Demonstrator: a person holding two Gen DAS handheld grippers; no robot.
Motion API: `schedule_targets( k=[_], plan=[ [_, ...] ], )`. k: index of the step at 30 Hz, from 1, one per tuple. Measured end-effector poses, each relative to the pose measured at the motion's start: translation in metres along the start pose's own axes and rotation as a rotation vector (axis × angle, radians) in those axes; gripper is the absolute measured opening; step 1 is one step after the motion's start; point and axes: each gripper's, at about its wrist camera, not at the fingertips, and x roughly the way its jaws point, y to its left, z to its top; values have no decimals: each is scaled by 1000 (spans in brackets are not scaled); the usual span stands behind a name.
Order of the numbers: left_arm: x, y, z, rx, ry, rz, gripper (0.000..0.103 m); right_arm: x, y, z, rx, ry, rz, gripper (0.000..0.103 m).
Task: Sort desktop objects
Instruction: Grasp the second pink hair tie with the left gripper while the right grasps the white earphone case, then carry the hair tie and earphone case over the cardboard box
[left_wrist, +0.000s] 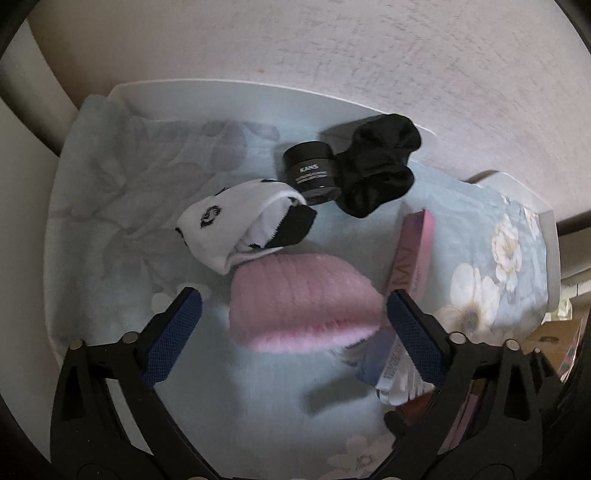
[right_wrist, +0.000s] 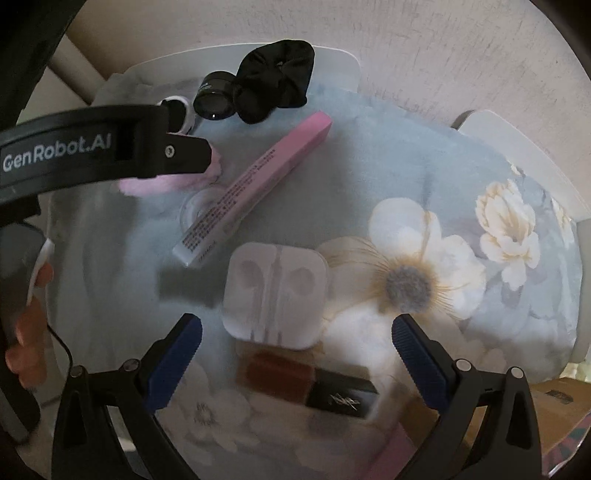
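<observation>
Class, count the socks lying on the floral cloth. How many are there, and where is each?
2. The white panda sock lies beside the black jar; the fluffy pink sock lies just below it, between the left gripper's open fingers. Others may be hidden out of frame.

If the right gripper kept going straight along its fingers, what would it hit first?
Most likely the white earphone case, which lies centred ahead of the open right gripper; depth is hard to judge.
</observation>
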Motion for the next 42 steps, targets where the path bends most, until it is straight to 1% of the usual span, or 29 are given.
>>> schedule_targets(
  k=[2,3,4,5,6,8,9,10,11,12,14,16,19,21,22,23,26,28,31,35,38,39,42],
  plan=[
    [5,4,-2,-21,7,-12,87,2,5,-1,-6,-21,-33,101],
    [7,7,-4,-39,13,-40,85,3,7,-2,-15,-28,-49,94],
    [8,8,-6,-49,14,-55,81,4,8,-3,-18,-32,-53,91],
    [9,9,-7,-55,12,-67,78,5,9,-4,-18,-36,-55,83],
    [8,9,-9,-54,6,-68,76,7,9,-6,-18,-34,-55,73],
    [6,6,-12,-46,3,-83,65,8,6,-8,2,-39,-25,69],
    [5,6,-14,-46,0,-81,63,7,5,-9,7,-46,-24,64],
    [2,5,-16,-45,-7,-84,56,5,4,-10,8,-53,-13,59],
    [0,5,-18,-46,-12,-91,49,2,2,-10,10,-59,-7,57],
    [-4,6,-19,-49,-20,-97,47,1,0,-10,13,-58,-4,57],
    [-10,6,-21,-45,-36,-106,36,-1,-4,-11,20,-59,7,57],
    [-16,5,-22,-38,-47,-100,32,-4,-7,-13,20,-60,9,57],
    [-24,5,-27,-35,-61,-107,30,-10,-8,-14,23,-66,17,57],
    [-31,13,-27,-44,-71,-119,29,-17,-8,-16,22,-77,22,57],
    [-29,14,-16,-49,-78,-122,29,-19,-8,-16,18,-78,20,57],
    [-33,15,-18,-47,-83,-119,29,-23,-9,-18,14,-85,17,57],
    [-48,21,-19,-38,-101,-99,29,-34,-12,-20,19,-93,29,57],
    [-56,18,-20,-27,-107,-69,29,-40,-16,-22,25,-90,38,57],
    [-75,21,-23,-19,-127,-48,29,-53,-22,-26,36,-91,68,57],
    [-101,18,-30,13,-161,-14,29,-74,-27,-30,20,-103,74,57],
    [-116,12,-36,23,-178,-12,29,-94,-19,-33,15,-123,93,57],
    [-121,9,-38,28,-186,-8,29,-100,-11,-28,10,-128,91,57],
    [-137,-2,-43,49,-210,0,29,-116,-10,-30,-5,-149,81,57]
  ],
)
